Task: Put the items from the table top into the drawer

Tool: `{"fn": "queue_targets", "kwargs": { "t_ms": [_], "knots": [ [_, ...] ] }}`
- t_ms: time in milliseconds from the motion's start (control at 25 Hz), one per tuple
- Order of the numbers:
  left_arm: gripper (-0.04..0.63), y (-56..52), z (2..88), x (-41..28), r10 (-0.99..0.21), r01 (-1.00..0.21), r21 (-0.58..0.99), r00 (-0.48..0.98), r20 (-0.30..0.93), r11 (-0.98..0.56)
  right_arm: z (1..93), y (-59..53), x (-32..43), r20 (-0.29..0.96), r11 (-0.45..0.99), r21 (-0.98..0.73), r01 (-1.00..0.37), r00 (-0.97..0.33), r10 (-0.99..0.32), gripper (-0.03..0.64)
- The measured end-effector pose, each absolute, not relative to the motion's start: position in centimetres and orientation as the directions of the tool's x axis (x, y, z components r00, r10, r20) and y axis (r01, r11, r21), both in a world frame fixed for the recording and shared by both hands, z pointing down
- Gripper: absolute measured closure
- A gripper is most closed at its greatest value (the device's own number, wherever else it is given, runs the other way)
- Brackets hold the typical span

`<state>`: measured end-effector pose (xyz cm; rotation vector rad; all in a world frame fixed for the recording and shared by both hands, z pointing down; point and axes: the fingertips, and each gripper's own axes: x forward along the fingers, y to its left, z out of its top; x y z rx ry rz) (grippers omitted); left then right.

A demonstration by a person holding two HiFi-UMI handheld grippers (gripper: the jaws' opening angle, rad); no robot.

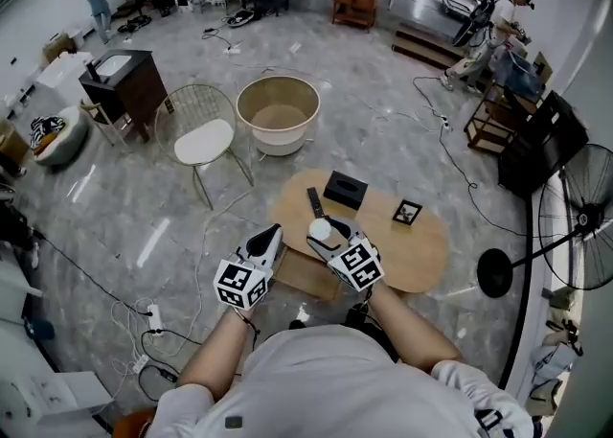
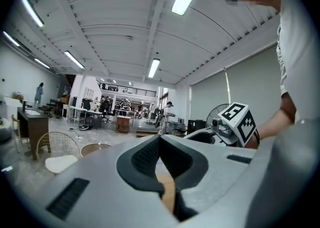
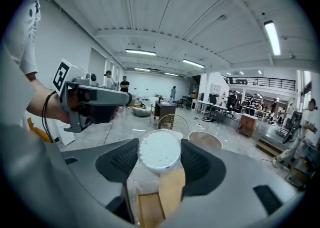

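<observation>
White grainy-topped tub (image 3: 159, 150) sits gripped in right gripper (image 3: 159, 156) jaws; left gripper (image 2: 159, 153) jaws closed.

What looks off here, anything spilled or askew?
Nothing stands out. The black box, remote and small frame sit apart on the table, nothing spilled; the right gripper grips the white round container squarely between its jaws.

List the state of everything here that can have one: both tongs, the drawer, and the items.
Left tongs: shut, nothing between them.
Right tongs: shut on the white round container.
White round container: gripped, lifted off the table.
Drawer: pulled open.
Black box: resting on the table.
Remote: lying flat on the table.
Small frame: lying flat on the table.
</observation>
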<state>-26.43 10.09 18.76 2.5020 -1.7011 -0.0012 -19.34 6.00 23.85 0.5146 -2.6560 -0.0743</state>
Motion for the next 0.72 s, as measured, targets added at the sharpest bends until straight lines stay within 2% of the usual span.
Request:
{"fn": "queue_targets", "kwargs": {
  "t_ms": [360, 720],
  "knots": [
    [0.586, 10.4, 22.6, -30.5, -0.968, -0.966, 0.125, 0.236, 0.089, -0.224, 27.7, 4.8, -23.9, 0.428, 0.97, 0.117, -0.214, -0.87, -0.244, 0.341],
    [0.586, 8.0, 27.9, -30.4, -0.979, -0.983, 0.163, 0.111, 0.173, -0.083, 32.7, 2.1, -25.3, 0.46, 0.995, 0.073, -0.061, -0.883, -0.088, 0.341]
  ]
}}
